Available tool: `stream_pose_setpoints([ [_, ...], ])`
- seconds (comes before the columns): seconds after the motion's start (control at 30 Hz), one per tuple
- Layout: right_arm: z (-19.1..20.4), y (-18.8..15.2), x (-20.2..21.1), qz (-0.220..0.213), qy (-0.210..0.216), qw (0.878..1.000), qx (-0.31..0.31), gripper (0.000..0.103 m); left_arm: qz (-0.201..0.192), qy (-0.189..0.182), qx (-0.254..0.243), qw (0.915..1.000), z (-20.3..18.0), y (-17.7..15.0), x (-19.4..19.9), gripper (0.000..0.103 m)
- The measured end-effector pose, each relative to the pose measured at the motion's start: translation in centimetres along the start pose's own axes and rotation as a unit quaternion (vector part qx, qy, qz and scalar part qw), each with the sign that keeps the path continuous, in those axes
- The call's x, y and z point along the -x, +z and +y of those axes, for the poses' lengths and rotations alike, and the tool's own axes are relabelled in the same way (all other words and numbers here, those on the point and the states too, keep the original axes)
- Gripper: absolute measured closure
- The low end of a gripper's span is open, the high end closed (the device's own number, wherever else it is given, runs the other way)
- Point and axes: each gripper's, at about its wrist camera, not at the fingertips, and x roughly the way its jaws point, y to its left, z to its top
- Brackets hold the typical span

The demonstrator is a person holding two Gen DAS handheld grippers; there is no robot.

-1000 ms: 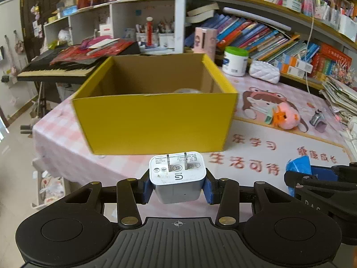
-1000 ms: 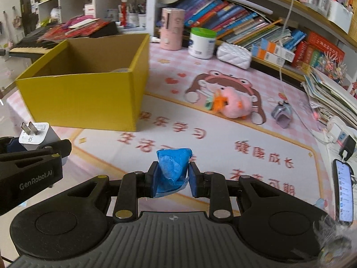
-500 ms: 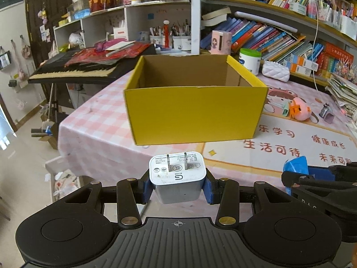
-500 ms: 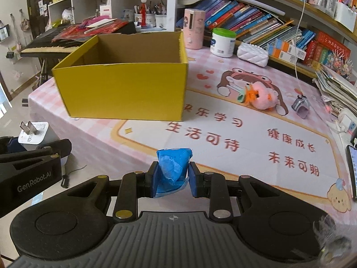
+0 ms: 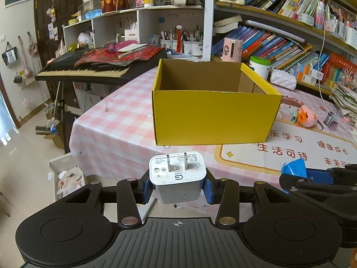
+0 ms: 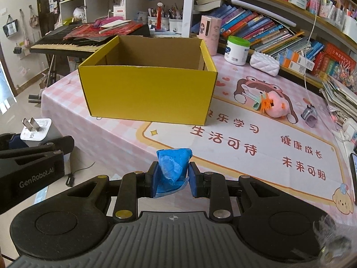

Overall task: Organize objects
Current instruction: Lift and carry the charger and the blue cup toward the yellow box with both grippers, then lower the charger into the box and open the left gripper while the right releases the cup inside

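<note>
A cluttered study: crowded bookshelves behind, and a table under a pink checked cloth (image 6: 67, 102) with a cartoon printed mat (image 6: 256, 147).

Task items: my left gripper (image 5: 177, 186) is clenched on a white two-pin plug-in charger (image 5: 177, 174), pins up, square between the blue pads. My right gripper (image 6: 173, 178) grasps a crumpled blue wrapper-like wad (image 6: 173, 167), its top proud of the pads. What the wad is I cannot tell.

Both grippers hang off the near table edge, apart from the open yellow cardboard box (image 6: 148, 93) standing on the cloth ahead. Its interior is mostly hidden from here.

Beyond: a pink plush toy (image 6: 277, 107) and a small grey clip-like item (image 6: 310, 115) lie loose on the mat.

Judgement: the step in hand is carrying both items to the box. To do it well, I should clear the near wall, bring each item over the opening, and release one at a time, low inside, keeping the charger level.
</note>
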Motion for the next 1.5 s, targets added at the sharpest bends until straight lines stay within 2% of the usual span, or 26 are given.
stream_pose_setpoints([
  [0.17, 0.0, 0.5, -0.1, -0.006, 0.002, 1.000, 0.007, 0.078, -0.010, 0.000, 0.008, 0.9999, 0.2, 0.5, 0.0, 0.061],
  [0.37, -0.8, 2.2, -0.2, -0.045, 0.006, 0.999, 0.007, 0.078, -0.041, 0.005, 0.006, 0.9991, -0.5, 2.2, -0.2, 0.061],
  [0.63, -2.3, 8.8, -1.9, -0.122, 0.022, 0.992, 0.004, 0.078, -0.107, 0.025, -0.009, 0.9939, -1.8, 7.3, -1.6, 0.061],
  [0.8, -3.2, 12.4, -4.1, -0.143, 0.029, 0.989, 0.024, 0.078, -0.124, 0.033, -0.006, 0.9917, -2.8, 10.4, -4.2, 0.061],
  [0.9, -3.9, 13.8, -6.2, -0.132, 0.033, 0.990, 0.036, 0.078, -0.116, 0.041, 0.001, 0.9924, -3.1, 11.6, -6.3, 0.061],
  [1.1, -4.5, 15.1, -10.4, -0.095, 0.056, 0.992, 0.066, 0.078, -0.075, 0.050, 0.011, 0.9959, -3.4, 12.7, -10.2, 0.061],
  [1.5, -2.8, 16.9, -17.4, -0.031, 0.092, 0.983, 0.158, 0.078, -0.012, 0.080, -0.003, 0.9967, -3.8, 13.3, -15.0, 0.061],
])
